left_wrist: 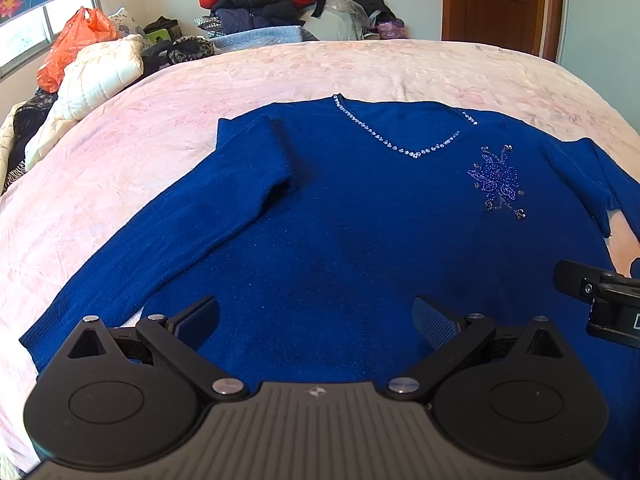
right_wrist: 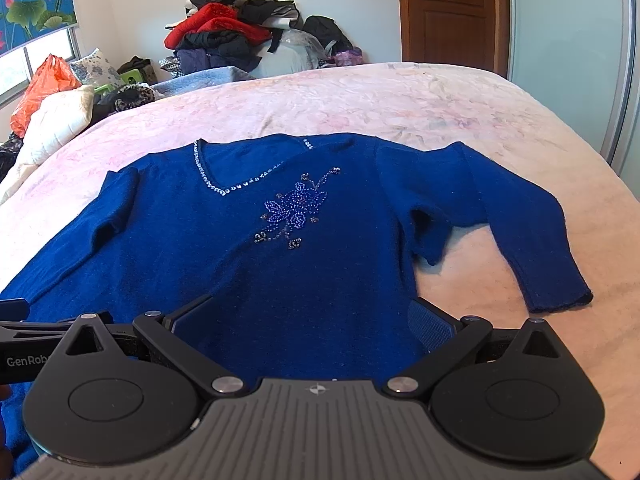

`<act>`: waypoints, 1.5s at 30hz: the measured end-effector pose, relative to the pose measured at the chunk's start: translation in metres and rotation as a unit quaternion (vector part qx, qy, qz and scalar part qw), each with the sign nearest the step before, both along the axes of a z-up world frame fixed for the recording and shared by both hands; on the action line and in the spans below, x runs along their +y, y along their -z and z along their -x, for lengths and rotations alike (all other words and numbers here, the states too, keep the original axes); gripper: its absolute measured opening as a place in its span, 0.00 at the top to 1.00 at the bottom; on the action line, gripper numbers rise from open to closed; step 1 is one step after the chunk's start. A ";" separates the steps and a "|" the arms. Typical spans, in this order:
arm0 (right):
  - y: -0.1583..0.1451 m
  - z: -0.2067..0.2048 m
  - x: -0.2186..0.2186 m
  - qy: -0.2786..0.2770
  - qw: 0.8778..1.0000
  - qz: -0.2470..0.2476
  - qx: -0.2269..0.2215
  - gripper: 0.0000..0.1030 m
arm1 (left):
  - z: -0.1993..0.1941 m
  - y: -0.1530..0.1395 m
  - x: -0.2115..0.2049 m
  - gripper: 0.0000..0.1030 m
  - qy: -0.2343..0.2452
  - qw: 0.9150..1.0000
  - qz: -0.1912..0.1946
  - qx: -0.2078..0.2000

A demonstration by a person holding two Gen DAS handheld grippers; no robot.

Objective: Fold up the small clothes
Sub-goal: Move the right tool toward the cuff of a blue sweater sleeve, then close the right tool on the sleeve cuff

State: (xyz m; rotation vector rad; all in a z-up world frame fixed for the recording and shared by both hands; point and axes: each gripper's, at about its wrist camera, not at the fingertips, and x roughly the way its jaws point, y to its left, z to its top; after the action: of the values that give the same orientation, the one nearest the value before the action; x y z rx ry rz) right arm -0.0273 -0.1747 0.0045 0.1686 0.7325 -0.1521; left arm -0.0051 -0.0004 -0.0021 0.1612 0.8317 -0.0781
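A blue long-sleeved sweater (left_wrist: pixel 332 216) with a rhinestone V-neck and a beaded flower lies flat, front up, on the pink bed (left_wrist: pixel 140 128). It also shows in the right wrist view (right_wrist: pixel 240 256). Its left sleeve (left_wrist: pixel 132 268) stretches toward the near left; its right sleeve (right_wrist: pixel 536 240) bends down on the right. My left gripper (left_wrist: pixel 316 320) is open and empty above the sweater's lower body. My right gripper (right_wrist: pixel 312 320) is open and empty above the lower right part of the body; it shows at the right edge of the left wrist view (left_wrist: pixel 600 304).
A pile of clothes (left_wrist: pixel 276 4) stands at the head of the bed by the wall. An orange plastic bag (left_wrist: pixel 72 44) and a white quilted cover (left_wrist: pixel 92 80) lie at the far left. A brown door (right_wrist: pixel 452 12) is at the back right.
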 end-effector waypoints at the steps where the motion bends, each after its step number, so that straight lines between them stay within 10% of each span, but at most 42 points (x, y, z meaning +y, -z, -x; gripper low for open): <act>1: 0.000 0.000 0.000 0.000 1.000 0.000 0.000 0.00 | 0.000 0.000 0.000 0.00 0.000 1.000 0.000 0.000; 45: 0.001 0.013 -0.037 0.025 0.998 0.041 -0.032 0.01 | 0.001 0.007 -0.017 0.00 0.029 0.999 0.000 -0.015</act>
State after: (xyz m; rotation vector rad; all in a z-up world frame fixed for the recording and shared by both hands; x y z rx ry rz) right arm -0.0405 -0.2122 0.0031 0.1123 0.6565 -0.2228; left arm -0.0062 -0.0174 -0.0094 0.1859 0.7976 -0.1300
